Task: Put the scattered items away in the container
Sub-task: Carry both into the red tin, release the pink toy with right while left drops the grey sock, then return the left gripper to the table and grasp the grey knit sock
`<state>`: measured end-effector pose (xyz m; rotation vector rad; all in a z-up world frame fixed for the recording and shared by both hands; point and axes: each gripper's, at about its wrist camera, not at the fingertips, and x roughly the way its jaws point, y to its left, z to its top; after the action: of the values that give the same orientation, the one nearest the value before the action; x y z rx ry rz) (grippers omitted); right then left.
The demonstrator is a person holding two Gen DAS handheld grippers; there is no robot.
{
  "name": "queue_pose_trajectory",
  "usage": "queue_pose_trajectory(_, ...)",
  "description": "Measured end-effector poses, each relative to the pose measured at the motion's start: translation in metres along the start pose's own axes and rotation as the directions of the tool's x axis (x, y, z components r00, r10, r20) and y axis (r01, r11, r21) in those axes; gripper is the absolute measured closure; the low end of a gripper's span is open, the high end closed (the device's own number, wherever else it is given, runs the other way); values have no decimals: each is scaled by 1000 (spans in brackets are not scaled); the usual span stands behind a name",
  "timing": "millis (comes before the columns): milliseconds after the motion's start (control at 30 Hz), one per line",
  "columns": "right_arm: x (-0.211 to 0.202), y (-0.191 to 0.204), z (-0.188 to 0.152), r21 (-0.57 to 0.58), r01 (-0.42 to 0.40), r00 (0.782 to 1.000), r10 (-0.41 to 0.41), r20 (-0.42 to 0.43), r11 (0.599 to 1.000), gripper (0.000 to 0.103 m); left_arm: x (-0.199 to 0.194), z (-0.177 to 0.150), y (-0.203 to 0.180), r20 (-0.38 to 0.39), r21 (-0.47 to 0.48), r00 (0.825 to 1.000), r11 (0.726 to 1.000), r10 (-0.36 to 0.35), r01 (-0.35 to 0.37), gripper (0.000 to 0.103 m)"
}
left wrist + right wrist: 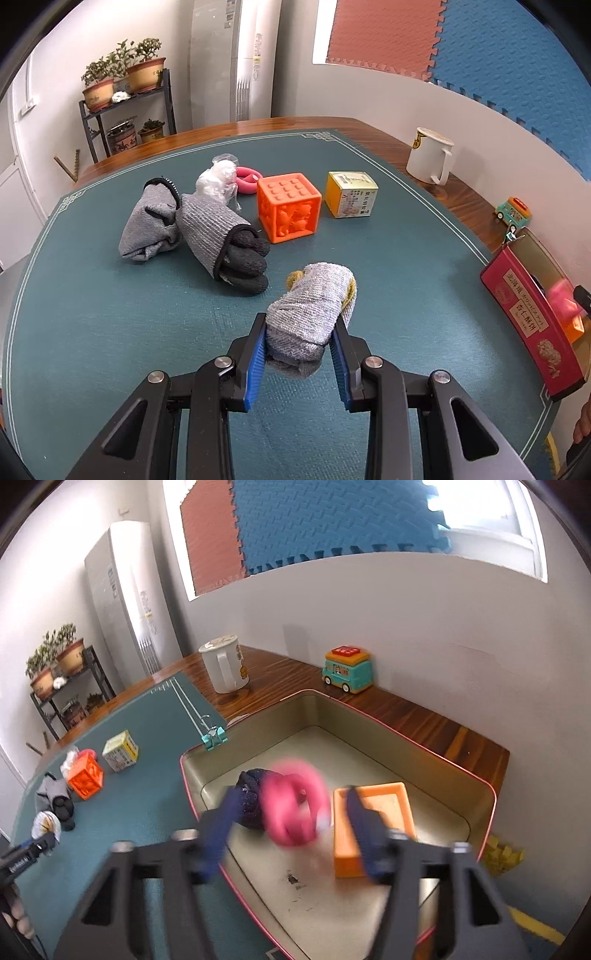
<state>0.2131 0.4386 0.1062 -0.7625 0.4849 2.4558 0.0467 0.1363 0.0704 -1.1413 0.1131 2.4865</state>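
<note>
While the tin is only part filled, the task reads as roughly a third done.
Left gripper: pads closed on a rolled grey towel, near end raised off the green mat; the tin stands off to its right.
Right gripper: over the tin, jaws wide apart; a blurred pink ring toy sits between them, apparently untouched, so probably just released.
In tin: orange tray, dark blue bundle, plus the pink ring toy if it lands.
Left on mat: two grey gloves, orange embossed cube, yellow carton, crumpled plastic bag, second pink ring, teal binder clip beside the tin corner.
Off mat: white mug, toy bus on the wood edge; cannot tell if they count.
Judgement: towel goes in next, five or six items after that.
</note>
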Motion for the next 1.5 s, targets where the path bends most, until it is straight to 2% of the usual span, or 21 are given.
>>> queue_pose_trajectory(267, -9, -13, 1, 22, 1, 999, -2, 47, 1000, 25, -5, 4, -26, 0, 37, 1000, 999, -27, 27, 69)
queue_pose_trajectory(533, -11, -42, -6, 55, 24, 997, -28, 73, 998, 25, -6, 19, -99, -5, 156, 994, 982, -109, 109, 69)
queue_pose_trajectory(800, -20, -76, -9, 110, 43, 993, -55, 105, 993, 25, 1, 31, -198, -40, 288, 968, 925, -246, 247, 69)
queue_pose_trajectory(1000, -21, -98, -11, 145, 54, 991, -71, 110, 988, 25, 11, 34, -258, -71, 361, 954, 884, -292, 297, 69)
queue_pose_trajectory(1167, -17, -107, -12, 159, 57, 992, -74, 102, 986, 25, 20, 35, -284, -90, 398, 944, 857, -317, 326, 69)
queue_pose_trajectory(1200, -16, -108, -12, 161, 58, 992, -75, 101, 985, 25, 23, 35, -287, -103, 402, 941, 852, -322, 335, 68)
queue_pose_trajectory(1233, -15, -109, -12, 163, 58, 992, -75, 100, 985, 25, 25, 34, -289, -111, 404, 940, 849, -324, 340, 59)
queue_pose_trajectory(1267, -14, -109, -12, 165, 58, 992, -75, 99, 985, 25, 26, 34, -290, -114, 405, 939, 848, -325, 343, 44)
queue_pose_trajectory(1300, -13, -110, -12, 166, 57, 993, -74, 97, 984, 25, 26, 33, -290, -116, 405, 938, 847, -326, 344, 40)
queue_pose_trajectory(1500, -10, -104, -12, 168, 64, 992, -81, 98, 984, 24, 24, 34, -281, -99, 390, 940, 857, -326, 338, 38)
